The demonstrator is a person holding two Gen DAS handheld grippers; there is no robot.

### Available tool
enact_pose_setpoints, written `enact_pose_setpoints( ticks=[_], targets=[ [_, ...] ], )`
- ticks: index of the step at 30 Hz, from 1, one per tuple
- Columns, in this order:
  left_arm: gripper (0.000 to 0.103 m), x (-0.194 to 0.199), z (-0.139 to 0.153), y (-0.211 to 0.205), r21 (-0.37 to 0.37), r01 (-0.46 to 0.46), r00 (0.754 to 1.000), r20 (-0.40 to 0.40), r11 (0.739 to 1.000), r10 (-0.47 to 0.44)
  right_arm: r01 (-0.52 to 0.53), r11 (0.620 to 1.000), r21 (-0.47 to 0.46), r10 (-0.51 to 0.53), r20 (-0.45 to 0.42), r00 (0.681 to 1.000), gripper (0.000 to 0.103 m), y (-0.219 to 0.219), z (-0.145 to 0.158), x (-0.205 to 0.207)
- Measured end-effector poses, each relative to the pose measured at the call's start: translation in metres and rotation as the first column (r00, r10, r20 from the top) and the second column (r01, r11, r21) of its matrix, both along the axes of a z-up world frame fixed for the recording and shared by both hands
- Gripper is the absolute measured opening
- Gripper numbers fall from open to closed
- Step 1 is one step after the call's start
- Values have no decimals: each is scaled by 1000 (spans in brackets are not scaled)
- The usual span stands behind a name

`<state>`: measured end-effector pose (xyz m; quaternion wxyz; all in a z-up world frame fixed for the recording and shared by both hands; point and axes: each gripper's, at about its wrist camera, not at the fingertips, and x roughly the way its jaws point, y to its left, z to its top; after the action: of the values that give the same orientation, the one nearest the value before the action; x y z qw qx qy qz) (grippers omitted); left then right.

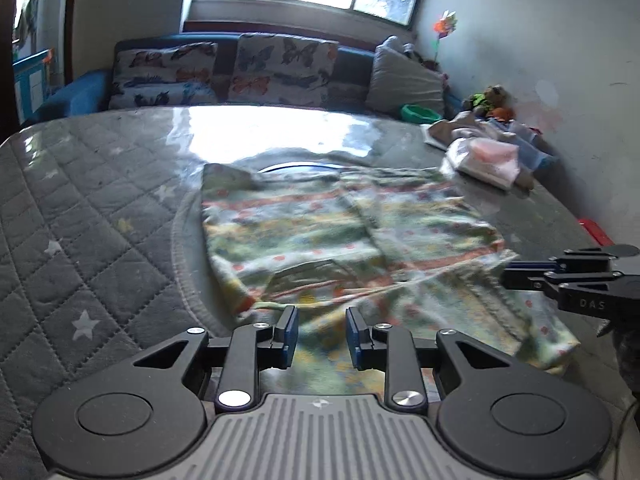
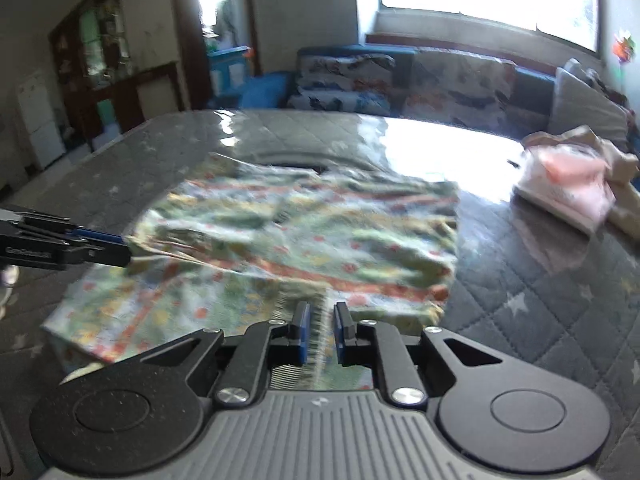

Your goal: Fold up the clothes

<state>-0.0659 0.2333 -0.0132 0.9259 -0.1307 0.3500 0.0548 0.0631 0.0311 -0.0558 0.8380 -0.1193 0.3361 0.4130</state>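
Lying spread on the table [image 1: 80, 200], the garment [image 1: 340, 232] is met just ahead of both parted, empty pairs of fingers, its near hem set crosswise under the left gripper [image 1: 322, 336] and the right gripper [image 2: 321, 332], neither clearly nearer.

The floral printed garment [image 2: 296, 240] is smeared by motion blur, its pattern unreadable; the pink-and-white folded clothing pile [image 2: 568, 188] is blurred and partly cut off at the right wrist view's edge.

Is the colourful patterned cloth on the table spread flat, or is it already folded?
Partly folded: the patterned cloth lies on the quilted table cover with one layer doubled over another, its edge crossing the middle.
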Motion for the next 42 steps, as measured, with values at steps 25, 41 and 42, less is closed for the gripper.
enact_pose_setpoints(
  ticks=[25,41,42],
  targets=[
    [45,-76,2,-33,27,77,997,-18,997,-76,-166,986,-34,166,4,986,32,-6,-12,-50],
    [72,-59,7,-81,-113,185,971,-130,976,-199,-184,976,-120,193,72,979,46,-51,2,-81],
    [72,-58,4,-81,-127,179,969,-148,976,-197,-190,973,-129,201,79,976,46,-53,1,-83]
  ],
)
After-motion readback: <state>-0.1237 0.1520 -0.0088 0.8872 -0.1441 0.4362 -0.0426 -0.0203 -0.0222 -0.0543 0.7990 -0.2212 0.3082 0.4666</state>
